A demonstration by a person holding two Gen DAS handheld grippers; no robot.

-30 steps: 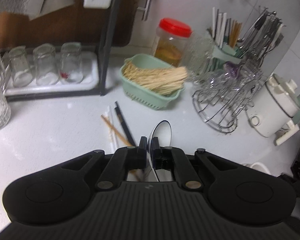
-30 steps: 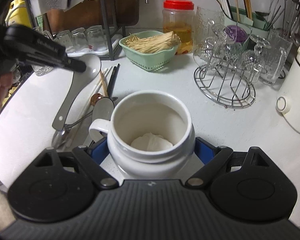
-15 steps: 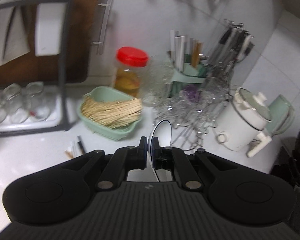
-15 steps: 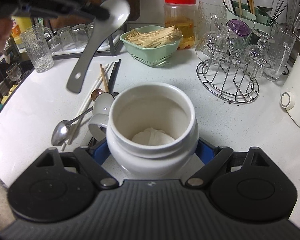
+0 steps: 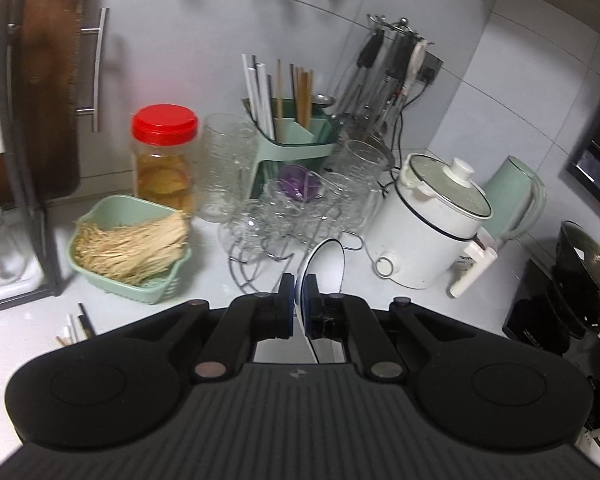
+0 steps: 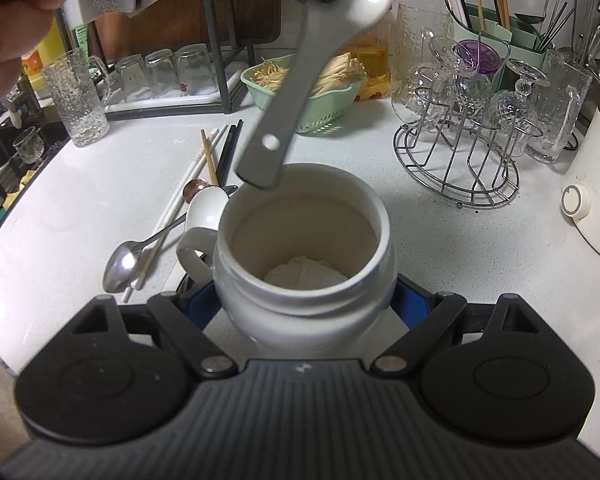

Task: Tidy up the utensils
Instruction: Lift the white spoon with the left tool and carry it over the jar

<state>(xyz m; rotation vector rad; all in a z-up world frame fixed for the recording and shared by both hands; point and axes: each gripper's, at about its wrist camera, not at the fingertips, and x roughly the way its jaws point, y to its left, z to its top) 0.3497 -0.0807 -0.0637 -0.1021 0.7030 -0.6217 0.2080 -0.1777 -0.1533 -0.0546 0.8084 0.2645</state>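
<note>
From the left wrist, the left gripper point(image 5: 299, 296) is pinching a white spoon point(image 5: 324, 266) whose handle is hiding behind the jaws, and from the right wrist, the right gripper point(image 6: 306, 300) is clasping a white crock point(image 6: 306, 264), something pale lying inside, with the spoon's handle hanging above it.
</note>
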